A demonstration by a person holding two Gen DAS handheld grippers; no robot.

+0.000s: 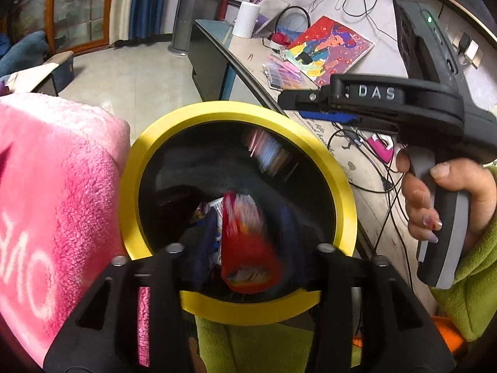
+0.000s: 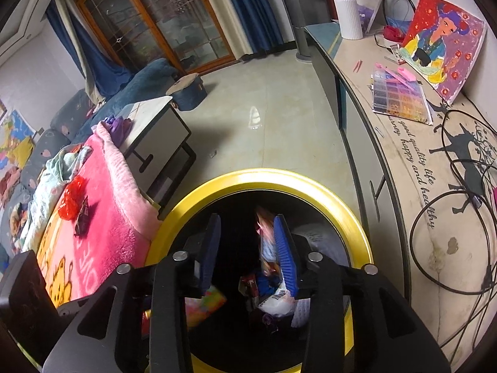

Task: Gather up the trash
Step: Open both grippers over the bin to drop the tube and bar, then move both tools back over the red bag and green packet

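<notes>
We see one yellow-rimmed trash bin (image 1: 348, 186), several wrappers lying inside. The left gripper (image 1: 248, 267) stands partly open above it; one blurred red wrapper (image 1: 248, 248) sits between its arms, contact unclear. The right gripper (image 2: 248, 255) is partly open, one pale wrapper (image 2: 267, 248) against its blue pad (image 2: 287, 258). At ten o'clock, one pink blanket (image 2: 102, 217) carries two wrappers: red (image 2: 71, 199), dark (image 2: 82, 220).
</notes>
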